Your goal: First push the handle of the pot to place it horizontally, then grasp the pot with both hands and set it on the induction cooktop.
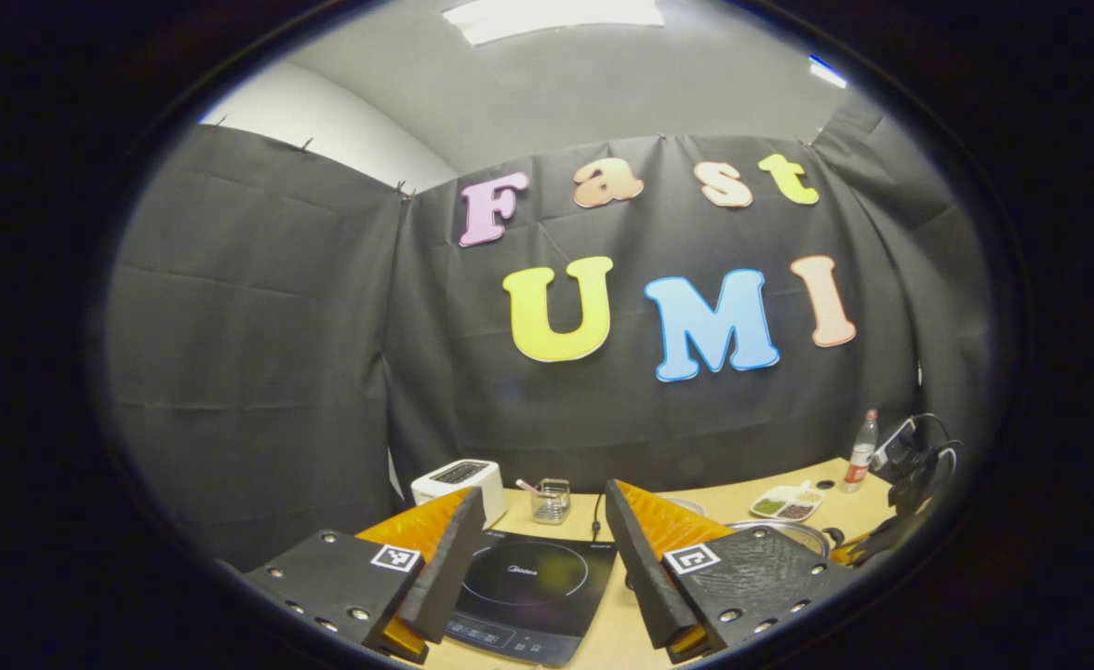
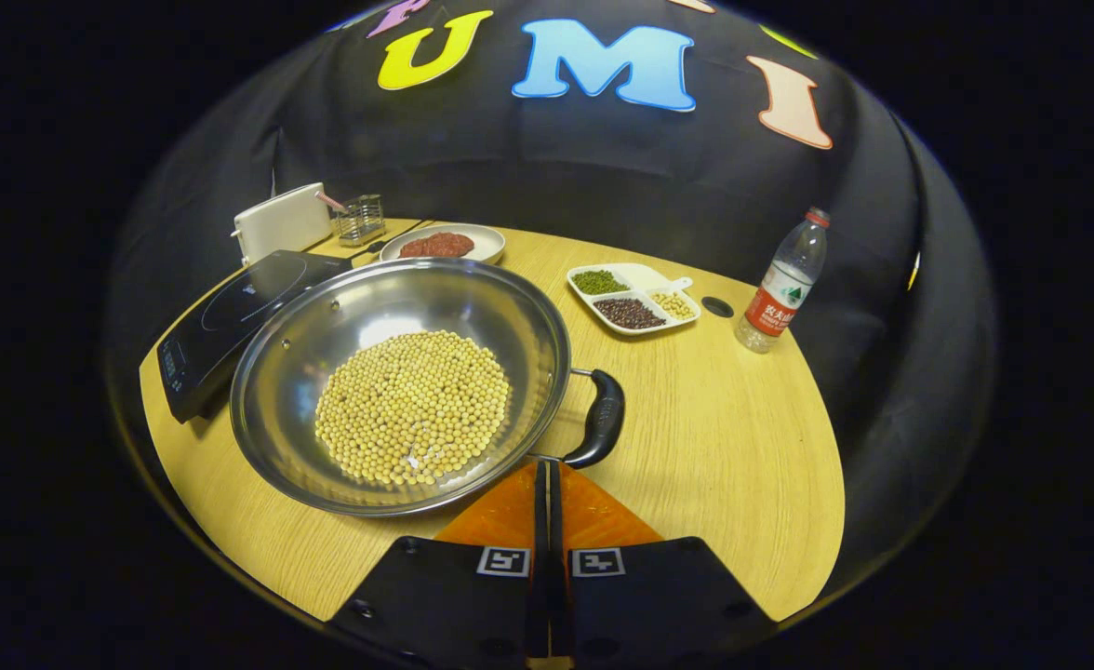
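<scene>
Pot (image 2: 398,381), steel and wide, sits on the bench (image 2: 714,447) with a bed of pale beans (image 2: 412,405) in its bowl; its dark handle (image 2: 600,419) points toward 4 o'clock in the right gripper view, so the push to horizontal looks not yet done. Right claw (image 2: 547,493) rests just short of the rim at 6 o'clock, its fingers closed flat together on nothing, close to the handle's near end. Induction cooktop (image 2: 231,316) lies at 10 o'clock of the pot, just beside it. Left claw (image 1: 533,558) hangs above the cooktop with fingers spread wide and nothing between them. Farther out: a white toaster (image 2: 282,223), a plate of something red (image 2: 445,244), a divided dish of pulses (image 2: 635,298), a water bottle (image 2: 784,279) at 2 o'clock. Risk, as I judge it: a hard or off-centre shove on the handle could spin or skid the round-bottomed pot into the cooktop edge and scatter beans; an uneven two-claw lift would tip it.
</scene>
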Motion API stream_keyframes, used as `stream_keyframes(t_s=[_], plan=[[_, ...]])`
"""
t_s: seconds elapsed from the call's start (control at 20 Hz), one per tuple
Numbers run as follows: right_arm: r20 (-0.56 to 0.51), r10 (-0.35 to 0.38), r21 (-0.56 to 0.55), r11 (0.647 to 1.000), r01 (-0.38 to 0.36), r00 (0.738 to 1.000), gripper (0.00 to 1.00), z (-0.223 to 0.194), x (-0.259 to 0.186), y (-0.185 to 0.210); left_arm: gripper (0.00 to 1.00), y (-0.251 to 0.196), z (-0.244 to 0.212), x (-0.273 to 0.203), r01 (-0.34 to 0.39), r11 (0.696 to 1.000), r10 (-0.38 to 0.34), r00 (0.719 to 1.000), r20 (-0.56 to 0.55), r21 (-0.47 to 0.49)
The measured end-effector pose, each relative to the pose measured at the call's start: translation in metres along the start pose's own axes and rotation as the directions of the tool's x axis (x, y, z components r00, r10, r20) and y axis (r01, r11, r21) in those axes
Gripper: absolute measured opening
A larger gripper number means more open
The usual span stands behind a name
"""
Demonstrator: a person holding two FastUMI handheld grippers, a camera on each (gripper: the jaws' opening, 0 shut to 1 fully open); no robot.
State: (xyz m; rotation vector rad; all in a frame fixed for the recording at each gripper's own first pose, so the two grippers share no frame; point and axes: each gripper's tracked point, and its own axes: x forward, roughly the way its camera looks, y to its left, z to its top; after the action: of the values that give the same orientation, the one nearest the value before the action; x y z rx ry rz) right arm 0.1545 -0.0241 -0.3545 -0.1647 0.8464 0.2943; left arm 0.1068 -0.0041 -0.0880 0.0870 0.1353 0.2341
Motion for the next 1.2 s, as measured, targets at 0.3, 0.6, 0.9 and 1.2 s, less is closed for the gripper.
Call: stream_keyframes(t_s=[0.3, 0.6, 0.9, 1.2], plan=[[0.147, -0.006, 0.08, 0.997, -0.006, 0.989, 0.63, 0.036, -0.039, -0.004, 0.77, -0.009, -0.011, 0.016, 0.063, 0.997, -0.064, 0.998, -0.012, -0.048], [0.27, -0.085, 0.165, 0.985, 0.041, 0.959, 0.96, 0.069, -0.063, -0.017, 0.77, -0.023, -0.032, 0.042, 0.133, 0.99, -0.135, 0.99, -0.051, -0.04], [0.282, -0.107, 0.181, 0.982, 0.056, 0.953, 0.97, 0.074, -0.061, -0.029, 0.8, -0.052, -0.074, 0.073, 0.215, 0.976, -0.219, 0.967, -0.127, -0.046], [0.274, -0.102, 0.173, 0.983, 0.055, 0.956, 0.97, 0.073, -0.05, -0.032, 0.77, -0.087, -0.135, 0.1, 0.3, 0.945, -0.324, 0.909, -0.262, -0.127]])
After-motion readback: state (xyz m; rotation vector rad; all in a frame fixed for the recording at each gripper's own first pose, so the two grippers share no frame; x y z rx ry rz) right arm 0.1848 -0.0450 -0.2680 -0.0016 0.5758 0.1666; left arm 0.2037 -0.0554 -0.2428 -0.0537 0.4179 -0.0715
